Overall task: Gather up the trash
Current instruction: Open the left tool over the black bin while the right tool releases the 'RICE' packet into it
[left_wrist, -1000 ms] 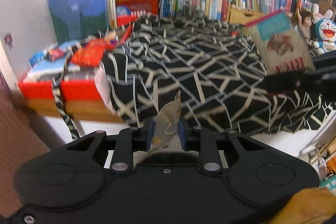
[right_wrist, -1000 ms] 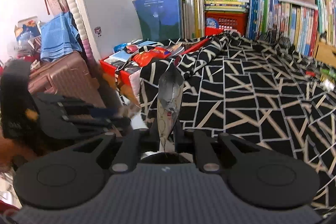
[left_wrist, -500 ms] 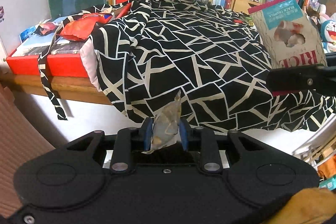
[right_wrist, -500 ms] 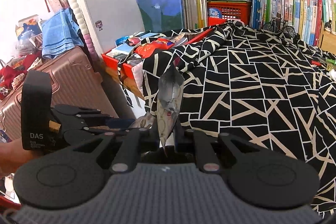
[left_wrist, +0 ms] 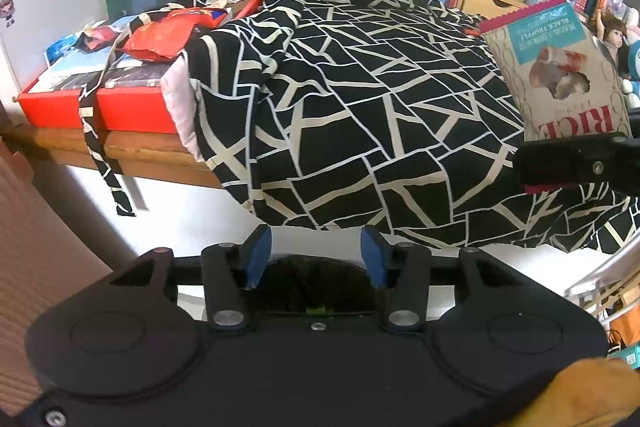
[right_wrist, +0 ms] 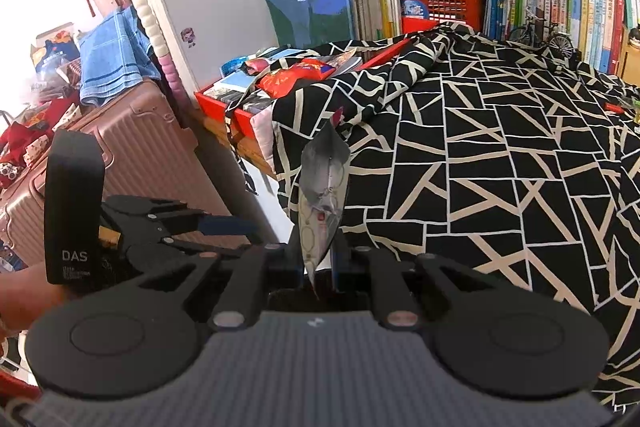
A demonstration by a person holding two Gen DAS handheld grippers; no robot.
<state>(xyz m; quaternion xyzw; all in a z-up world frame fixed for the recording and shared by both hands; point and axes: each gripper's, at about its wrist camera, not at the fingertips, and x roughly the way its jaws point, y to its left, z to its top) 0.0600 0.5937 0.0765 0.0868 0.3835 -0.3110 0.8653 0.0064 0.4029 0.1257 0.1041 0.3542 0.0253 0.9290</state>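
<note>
Two grippers hang off the front edge of a table draped in a black-and-white cloth [left_wrist: 360, 99]. The left gripper [left_wrist: 316, 255] has its blue pads [left_wrist: 258, 253] apart and still widening, nothing between them; below lies something dark, perhaps a bin, though the view is too poor to say. The right gripper [right_wrist: 320, 263] is clamped on a rice wrapper [right_wrist: 322, 195], which stands upright above its fingers, clear of the cloth's hem. More trash, a red snack bag [left_wrist: 160, 41], lies in a red tray [left_wrist: 132, 107] at the table's left end. A pink suitcase [right_wrist: 132, 163] closes the room on the left side.
</note>
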